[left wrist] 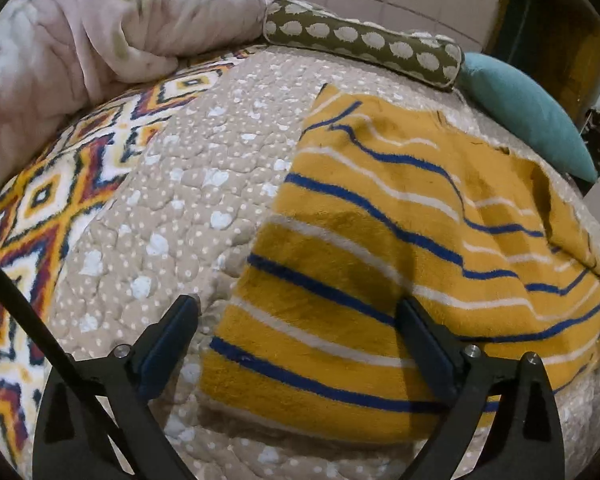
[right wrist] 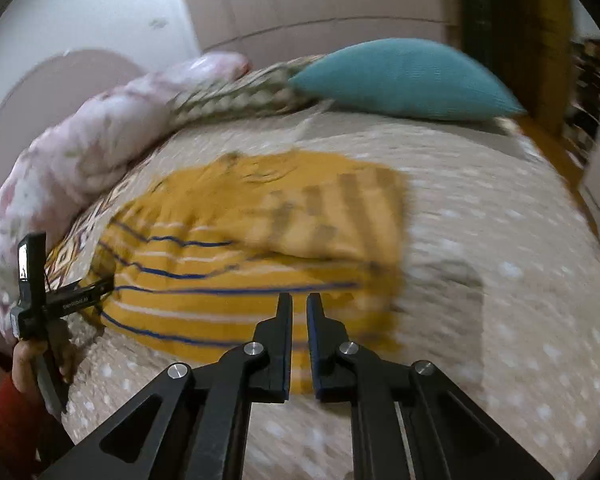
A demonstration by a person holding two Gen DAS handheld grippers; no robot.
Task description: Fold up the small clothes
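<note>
My left gripper (left wrist: 298, 312) gapes wide over the striped cloth's (left wrist: 380, 248) lower-left corner, ready to pinch it. My right gripper (right wrist: 299, 300) is closed, empty.

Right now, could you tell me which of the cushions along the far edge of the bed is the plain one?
The teal cushion, at the right end: it is one plain colour, while the olive bolster beside it carries pale spots.

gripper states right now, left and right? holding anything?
Left gripper: open wide, nothing held, over the edge of the mustard-yellow fleece garment with blue and white stripes.
Right gripper: shut, nothing between its fingers.
</note>
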